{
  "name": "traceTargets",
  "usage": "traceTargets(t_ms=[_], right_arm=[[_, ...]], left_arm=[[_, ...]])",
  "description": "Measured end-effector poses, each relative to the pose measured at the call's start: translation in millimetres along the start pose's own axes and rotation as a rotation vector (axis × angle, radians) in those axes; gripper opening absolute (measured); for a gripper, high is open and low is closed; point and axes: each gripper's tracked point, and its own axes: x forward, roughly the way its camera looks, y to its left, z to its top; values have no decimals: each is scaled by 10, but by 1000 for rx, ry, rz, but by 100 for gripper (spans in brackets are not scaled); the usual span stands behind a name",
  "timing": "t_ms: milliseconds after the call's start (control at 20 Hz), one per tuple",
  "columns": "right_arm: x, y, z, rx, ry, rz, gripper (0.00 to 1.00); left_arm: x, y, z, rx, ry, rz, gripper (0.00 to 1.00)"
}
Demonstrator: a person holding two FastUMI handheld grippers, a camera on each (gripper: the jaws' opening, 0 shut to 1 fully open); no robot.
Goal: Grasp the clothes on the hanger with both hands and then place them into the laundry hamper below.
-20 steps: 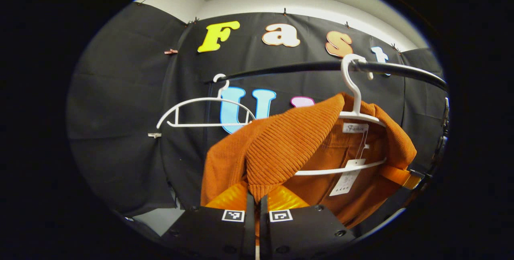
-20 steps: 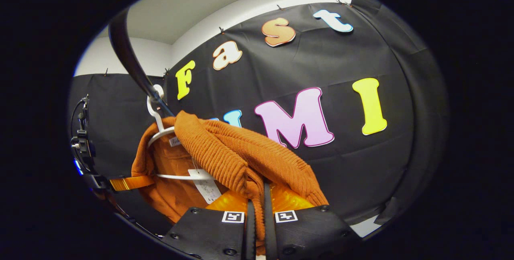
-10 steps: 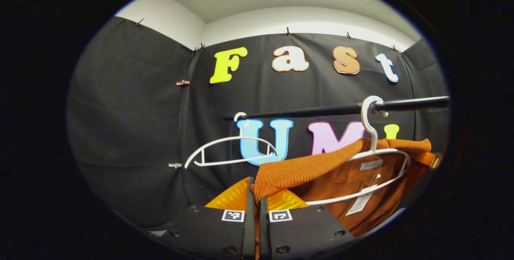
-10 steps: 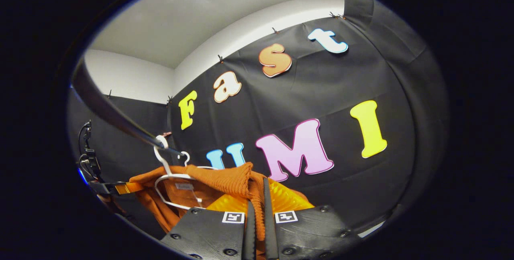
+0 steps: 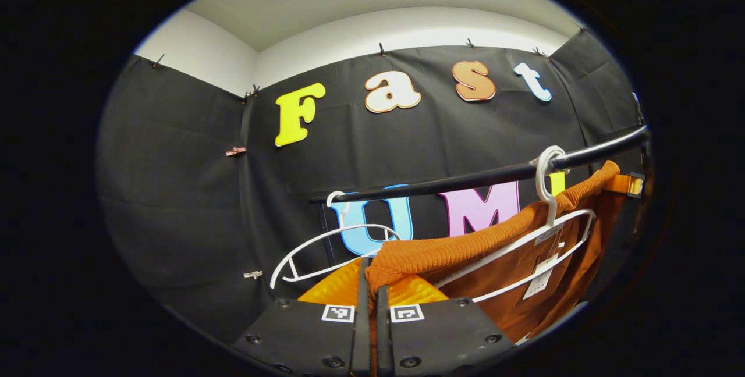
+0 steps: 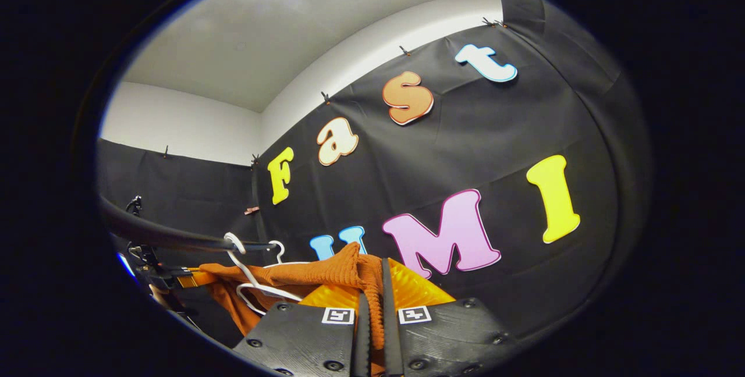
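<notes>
A rust-orange ribbed sweater (image 5: pixel 465 246) hangs stretched between my two grippers, lifted around its white hanger (image 5: pixel 544 237), which still hooks on the black rail (image 5: pixel 465 181). My left gripper (image 5: pixel 369 284) is shut on one shoulder of the knit, at the bottom of the left gripper view. In the right gripper view my right gripper (image 6: pixel 372 290) is shut on the other shoulder of the sweater (image 6: pixel 314 272). There the hanger (image 6: pixel 250 275) and the rail (image 6: pixel 157 234) sit low on the left. A paper tag (image 5: pixel 538 281) dangles inside the collar.
A second, bare white hanger (image 5: pixel 332 240) hooks on the same rail, to the left of the sweater. The other gripper (image 6: pixel 151 266) shows at the far left of the right gripper view, past the sweater. Black cloth wall stands behind, white wall and ceiling above.
Both grippers have risen and tipped upward with the sweater's shoulders, so rail and hanger sit lower in each view. The knit has pulled taut and lifted off the hanger's arms.
</notes>
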Motion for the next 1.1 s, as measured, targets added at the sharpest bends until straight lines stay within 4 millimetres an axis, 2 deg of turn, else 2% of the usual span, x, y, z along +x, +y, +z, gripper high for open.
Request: traceTargets(t_ms=[100,250,300,350,400,450,500,550,600,650,700,750,800,850,900,1100], right_arm=[[90,9,42,7,-3,6,13],[256,-20,-2,35,20,3,13],[316,-48,-27,58,32,6,13],[368,-66,-33,79,38,10,17],[416,-101,-45,105,48,14,8],[458,-132,-68,120,62,19,13],[483,-164,-120,119,80,24,13],[506,-203,-193,106,100,22,8],[511,-242,-256,89,119,19,13],[501,-278,-297,79,133,15,13],[499,-314,-338,79,143,12,8],[487,-342,-392,86,156,9,13],[496,-397,-444,93,170,1,13],[502,-454,-482,97,180,-4,8],[517,-504,-527,97,190,-7,13],[526,-561,-735,72,231,14,13]], left_arm=[[98,59,10,-9,14,-31,8],[264,105,-14,25,32,-67,8],[340,107,-56,34,42,-87,10],[405,105,-114,38,58,-112,10],[452,98,-187,34,77,-141,6],[503,84,-249,19,96,-169,10],[548,80,-325,-4,114,-192,8],[580,72,-398,-22,132,-206,8],[589,53,-479,-35,145,-221,8],[593,32,-553,-43,155,-233,8],[595,2,-638,-45,165,-249,8],[597,-29,-719,-45,179,-268,8],[601,-78,-806,-49,198,-295,8],[617,-121,-873,-61,217,-329,8],[651,-166,-934,-77,238,-364,8],[816,-201,-1067,-171,283,-457,8]])
